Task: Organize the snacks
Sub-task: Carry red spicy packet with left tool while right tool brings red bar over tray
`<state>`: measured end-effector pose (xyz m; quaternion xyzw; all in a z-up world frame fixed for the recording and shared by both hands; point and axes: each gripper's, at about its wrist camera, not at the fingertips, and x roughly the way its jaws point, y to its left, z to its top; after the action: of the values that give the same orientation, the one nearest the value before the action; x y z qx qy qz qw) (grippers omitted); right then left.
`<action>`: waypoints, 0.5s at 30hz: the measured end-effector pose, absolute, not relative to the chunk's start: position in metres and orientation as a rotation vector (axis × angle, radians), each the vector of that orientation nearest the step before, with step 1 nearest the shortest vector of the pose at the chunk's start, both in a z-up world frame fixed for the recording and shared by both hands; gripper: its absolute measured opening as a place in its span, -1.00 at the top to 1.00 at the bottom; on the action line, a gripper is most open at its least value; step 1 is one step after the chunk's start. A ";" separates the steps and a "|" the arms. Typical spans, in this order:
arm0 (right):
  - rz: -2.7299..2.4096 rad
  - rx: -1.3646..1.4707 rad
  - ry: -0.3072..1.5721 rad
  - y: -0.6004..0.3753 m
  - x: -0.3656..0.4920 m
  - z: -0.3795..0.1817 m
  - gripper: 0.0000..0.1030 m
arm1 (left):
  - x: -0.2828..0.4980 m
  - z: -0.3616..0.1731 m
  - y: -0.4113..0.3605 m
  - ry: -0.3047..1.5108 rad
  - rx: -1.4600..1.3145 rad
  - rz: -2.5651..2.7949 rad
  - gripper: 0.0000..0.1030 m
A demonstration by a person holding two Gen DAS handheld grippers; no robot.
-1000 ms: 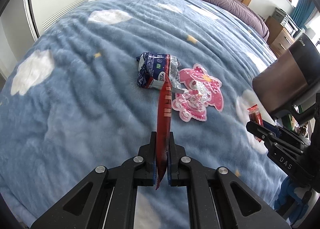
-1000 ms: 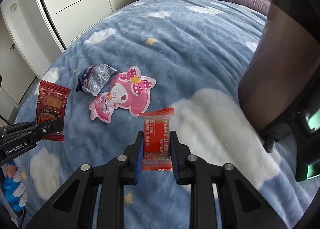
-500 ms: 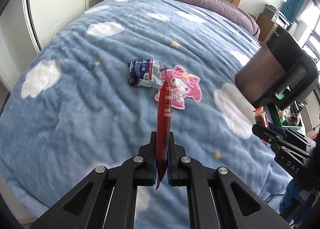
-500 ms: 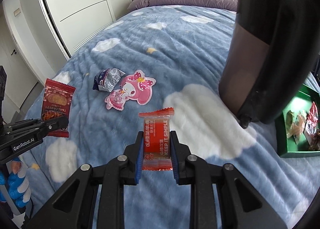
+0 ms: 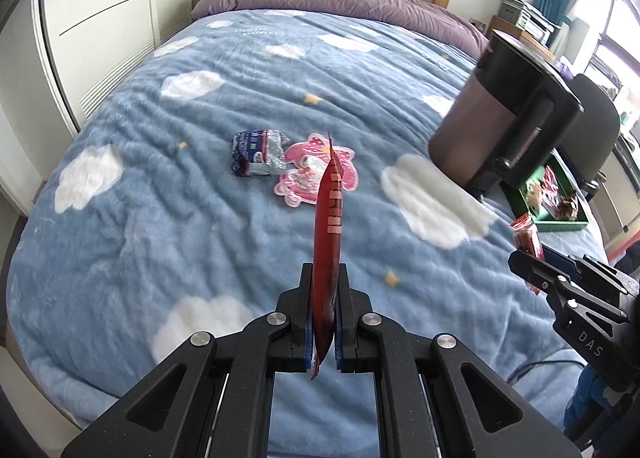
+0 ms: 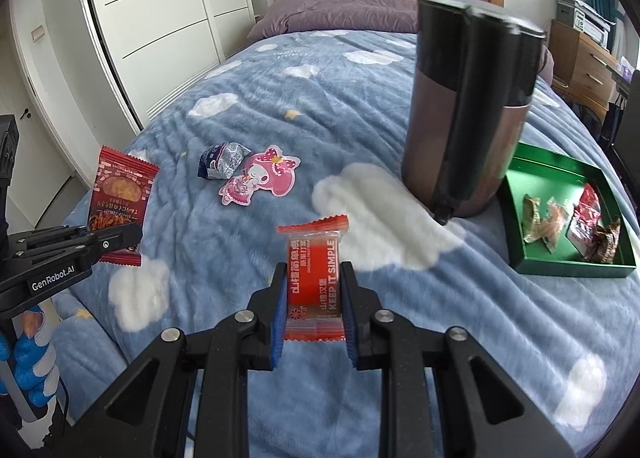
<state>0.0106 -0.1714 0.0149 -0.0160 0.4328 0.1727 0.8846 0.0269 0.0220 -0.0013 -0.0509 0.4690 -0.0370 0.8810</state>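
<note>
In the left wrist view, the left tool [image 5: 323, 312] pinches a dark red snack packet [image 5: 329, 225] edge-on by its lower end, above the bed [image 5: 200, 217]; a blue-silver packet [image 5: 258, 151] and a pink packet [image 5: 310, 173] lie at twelve o'clock. In the right wrist view, the right tool [image 6: 313, 300] grips an orange-red packet [image 6: 314, 278] across its sides, the green tray [image 6: 516, 213] at two o'clock. Both packets look light, thin and crinkly, best held by a sealed edge.

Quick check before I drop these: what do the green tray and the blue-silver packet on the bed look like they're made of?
Green tray: looks like glossy coated card or thin metal; sharp straight walls and a bright sheen, but I can't tell which. Blue-silver packet: crinkled metallised plastic film, judging by its creases and silvery glints. It lies on the fleecy blanket, soft pile with ripples.
</note>
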 end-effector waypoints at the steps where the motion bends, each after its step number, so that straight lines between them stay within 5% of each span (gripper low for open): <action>1: 0.353 -0.028 0.895 -0.176 0.006 0.017 0.75 | 0.025 -0.001 0.019 0.977 -0.102 -0.081 0.90; 15: 0.227 0.064 0.849 -0.260 -0.030 0.028 0.75 | 0.008 0.014 -0.066 0.979 0.030 -0.206 0.90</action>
<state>-0.0303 -0.2597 0.0275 0.0312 0.4107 0.1101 0.9046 0.0079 -0.0660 0.0140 0.0144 0.4691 -0.0988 0.8775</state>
